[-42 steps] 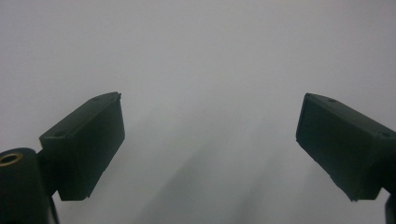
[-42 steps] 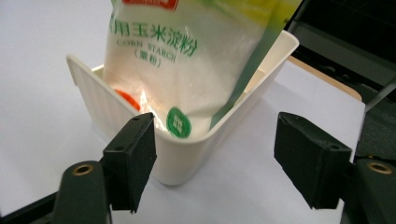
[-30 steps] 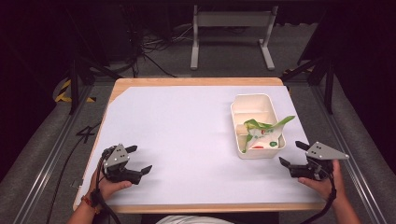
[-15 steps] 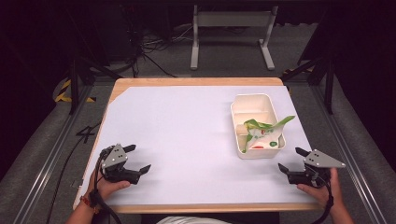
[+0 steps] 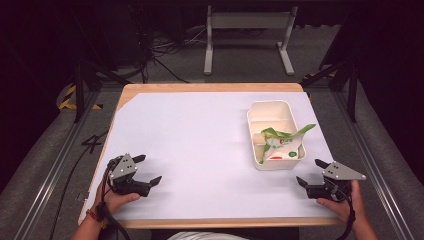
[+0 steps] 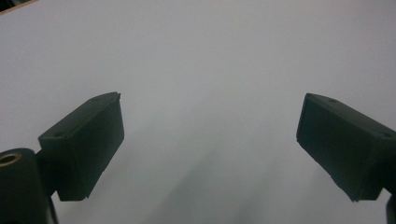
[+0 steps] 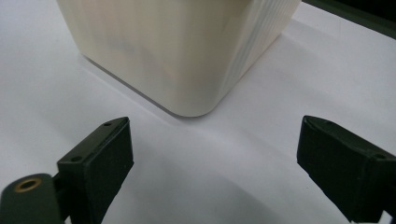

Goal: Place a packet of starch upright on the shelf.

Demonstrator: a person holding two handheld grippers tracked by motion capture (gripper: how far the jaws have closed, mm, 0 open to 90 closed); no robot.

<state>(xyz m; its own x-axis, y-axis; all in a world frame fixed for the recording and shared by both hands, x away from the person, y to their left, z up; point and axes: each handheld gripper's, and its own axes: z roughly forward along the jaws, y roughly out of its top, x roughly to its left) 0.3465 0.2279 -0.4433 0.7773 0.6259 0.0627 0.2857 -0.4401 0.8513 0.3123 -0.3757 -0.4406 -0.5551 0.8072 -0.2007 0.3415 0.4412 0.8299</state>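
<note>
Right tool (image 5: 310,174): lower right of the high view, jaws spread wide, nothing between them, resting on the table.
Left tool (image 5: 147,169): lower left, jaws spread wide, grasping nothing.
Box (image 5: 260,114): cream, right of centre, just above the right tool; its rounded corner (image 7: 196,93) looms close.
Wrapper (image 5: 281,140): green and white, inside the box, tip over the rim.
Table (image 5: 190,135): white-covered.

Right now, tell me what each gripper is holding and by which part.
Nothing is held. The left gripper and the right gripper both have open jaws with only white table cover between them; the cream container sits untouched ahead of the right one.
</note>
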